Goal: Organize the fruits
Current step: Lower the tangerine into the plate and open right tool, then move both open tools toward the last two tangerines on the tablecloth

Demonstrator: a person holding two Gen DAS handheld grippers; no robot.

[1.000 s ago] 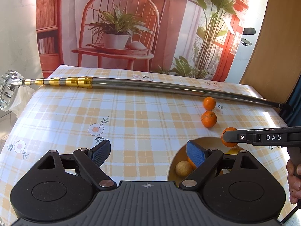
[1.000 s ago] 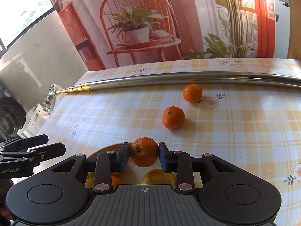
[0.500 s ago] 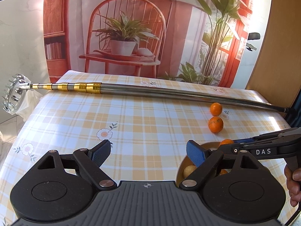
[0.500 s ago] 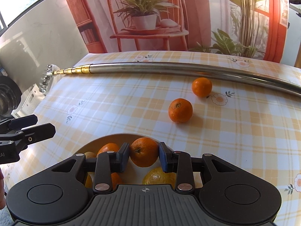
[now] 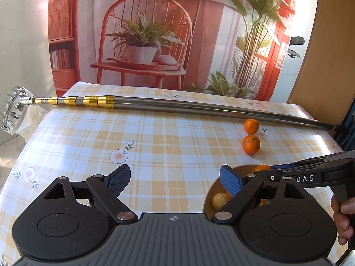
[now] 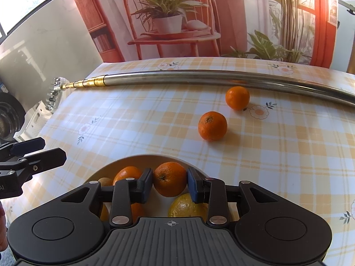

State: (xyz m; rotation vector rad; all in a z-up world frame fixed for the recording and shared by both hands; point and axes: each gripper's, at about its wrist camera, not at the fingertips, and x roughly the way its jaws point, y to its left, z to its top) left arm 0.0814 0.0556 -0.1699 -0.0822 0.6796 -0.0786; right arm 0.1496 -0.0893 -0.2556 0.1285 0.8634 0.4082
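Observation:
My right gripper [image 6: 169, 182] is shut on an orange [image 6: 169, 178] and holds it just above a tan bowl [image 6: 142, 157]. Inside the bowl lie another orange [image 6: 126, 174], a yellow citrus [image 6: 185, 206] and a small tan fruit [image 6: 104, 180]. Two loose oranges [image 6: 212, 126] [image 6: 237, 97] rest on the checked tablecloth beyond the bowl. My left gripper [image 5: 174, 176] stands open and empty to the left of the bowl [image 5: 208, 196]. In the left wrist view the right gripper [image 5: 269, 173] reaches in over the bowl, and the loose oranges [image 5: 251, 144] [image 5: 251, 126] lie behind it.
A long metal telescopic pole [image 5: 177, 105] with gold segments and a toothed head [image 5: 13, 113] lies across the far side of the table. A hand [image 5: 344, 219] grips the right tool. Bare tablecloth [image 5: 155, 146] spreads left of the bowl; a printed backdrop stands behind the table.
My right gripper has carried the orange back over the bowl and lowered it, so more of the bowl's fruit shows. The left gripper stays open and has shifted only slightly.

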